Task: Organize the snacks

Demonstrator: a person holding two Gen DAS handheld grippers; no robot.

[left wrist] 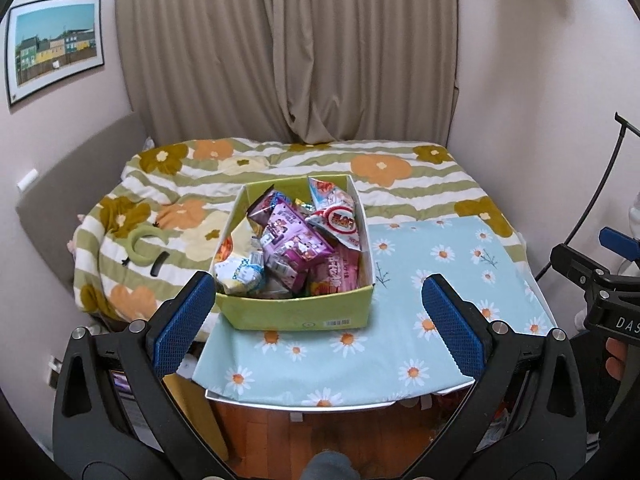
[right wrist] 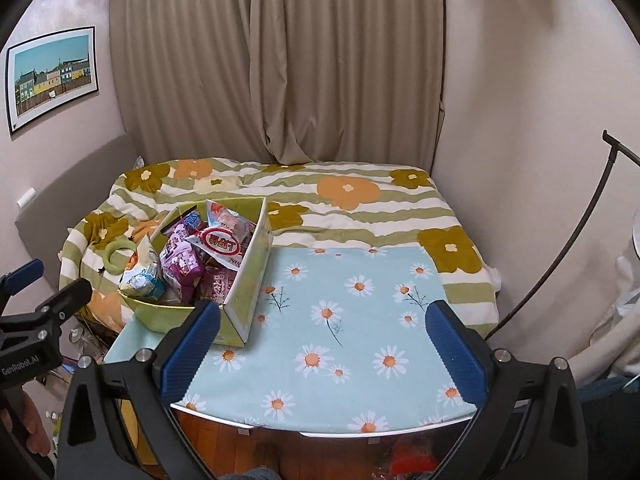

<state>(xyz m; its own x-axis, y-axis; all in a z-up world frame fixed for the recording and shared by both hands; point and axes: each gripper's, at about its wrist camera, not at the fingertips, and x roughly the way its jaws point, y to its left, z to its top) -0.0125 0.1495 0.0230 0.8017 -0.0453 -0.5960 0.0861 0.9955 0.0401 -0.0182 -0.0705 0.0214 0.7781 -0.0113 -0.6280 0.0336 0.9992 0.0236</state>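
Note:
A yellow-green cardboard box (left wrist: 296,314) full of snack packets stands on the left part of a small table with a daisy-print cloth (left wrist: 440,308). Purple packets (left wrist: 292,240), a white packet with a red round label (left wrist: 340,220), a pink packet (left wrist: 340,274) and a pale yellow-blue one (left wrist: 240,274) lie inside. My left gripper (left wrist: 318,320) is open and empty, in front of the box. My right gripper (right wrist: 322,346) is open and empty, over the cloth (right wrist: 360,320), right of the box (right wrist: 248,280).
A bed with a flowered striped duvet (left wrist: 380,168) lies behind the table. A green ring (left wrist: 138,246) rests on the duvet at left. Beige curtains (left wrist: 288,48) hang behind. Wooden floor (left wrist: 320,432) shows below the table edge.

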